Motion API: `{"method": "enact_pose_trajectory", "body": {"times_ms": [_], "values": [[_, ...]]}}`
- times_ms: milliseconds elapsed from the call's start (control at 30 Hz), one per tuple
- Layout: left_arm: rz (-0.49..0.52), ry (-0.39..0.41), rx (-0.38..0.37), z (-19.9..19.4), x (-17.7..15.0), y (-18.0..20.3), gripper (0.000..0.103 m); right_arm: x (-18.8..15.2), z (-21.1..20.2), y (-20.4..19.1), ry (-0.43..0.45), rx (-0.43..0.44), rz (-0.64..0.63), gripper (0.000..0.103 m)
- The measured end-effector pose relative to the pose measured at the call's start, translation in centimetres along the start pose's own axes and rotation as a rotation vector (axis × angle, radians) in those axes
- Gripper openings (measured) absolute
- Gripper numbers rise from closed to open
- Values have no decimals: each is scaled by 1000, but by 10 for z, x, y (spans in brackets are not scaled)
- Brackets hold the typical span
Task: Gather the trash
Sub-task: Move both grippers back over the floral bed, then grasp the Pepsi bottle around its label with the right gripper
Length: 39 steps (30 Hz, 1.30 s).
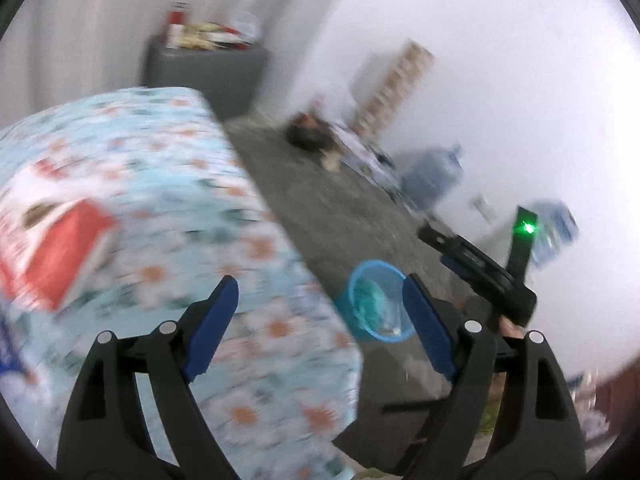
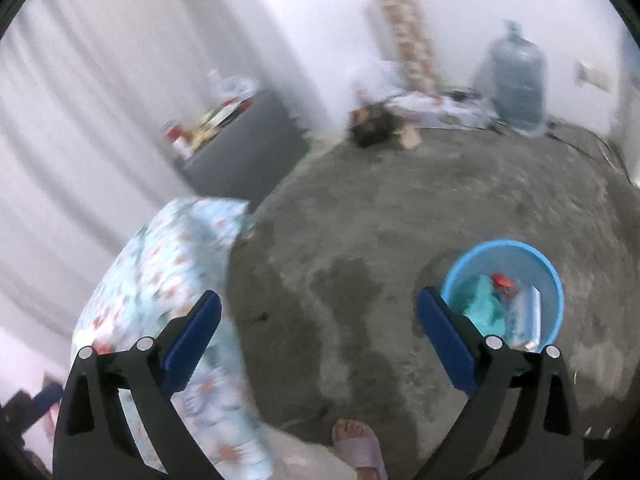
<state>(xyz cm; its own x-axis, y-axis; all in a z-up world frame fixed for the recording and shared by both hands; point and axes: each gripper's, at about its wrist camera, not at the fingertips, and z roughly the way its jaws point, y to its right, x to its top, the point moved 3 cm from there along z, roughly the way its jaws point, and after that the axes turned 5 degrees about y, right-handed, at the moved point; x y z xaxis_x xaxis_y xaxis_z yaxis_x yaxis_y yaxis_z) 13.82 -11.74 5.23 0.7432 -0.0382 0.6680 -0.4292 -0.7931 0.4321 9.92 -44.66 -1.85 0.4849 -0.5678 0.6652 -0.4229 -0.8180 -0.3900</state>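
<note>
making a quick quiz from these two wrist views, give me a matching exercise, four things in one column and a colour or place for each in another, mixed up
Things:
1. bucket
2. water jug
3. cabinet
4. box

Descriptions:
A. dark grey, against the curtain, clutter on top
B. red and white, on the flowered cloth
C. round, bright blue, on the floor with scraps inside
D. big, clear bluish, by the far wall

Pairs: 1-C, 2-D, 3-A, 4-B
</note>
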Motion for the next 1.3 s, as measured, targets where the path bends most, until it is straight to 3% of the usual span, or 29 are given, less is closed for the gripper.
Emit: {"method": "enact_pose_trajectory", "body": {"times_ms": [133, 300, 633, 900, 1100, 1300], "values": [[-50, 73, 72, -38, -12, -33, 80, -5, -9, -38, -8, 28, -101, 96], [-101, 155, 161, -78, -33, -66, 80, -11, -10, -75, -42, 154, -147, 96], [-118, 226, 287, -107, -51, -104, 80, -45, 12, -140, -215, 342, -194, 96], [-112, 261, 292, -117, -51, -118, 80, -71, 27, -175, -306, 390, -251, 96], [-123, 301, 263, -132, -32, -134, 80, -81, 38, -198, -369, 459, -229, 96], [-162, 325, 291, -144, -11, -159, 80, -97, 49, -218, -433, 512, -207, 96]]}}
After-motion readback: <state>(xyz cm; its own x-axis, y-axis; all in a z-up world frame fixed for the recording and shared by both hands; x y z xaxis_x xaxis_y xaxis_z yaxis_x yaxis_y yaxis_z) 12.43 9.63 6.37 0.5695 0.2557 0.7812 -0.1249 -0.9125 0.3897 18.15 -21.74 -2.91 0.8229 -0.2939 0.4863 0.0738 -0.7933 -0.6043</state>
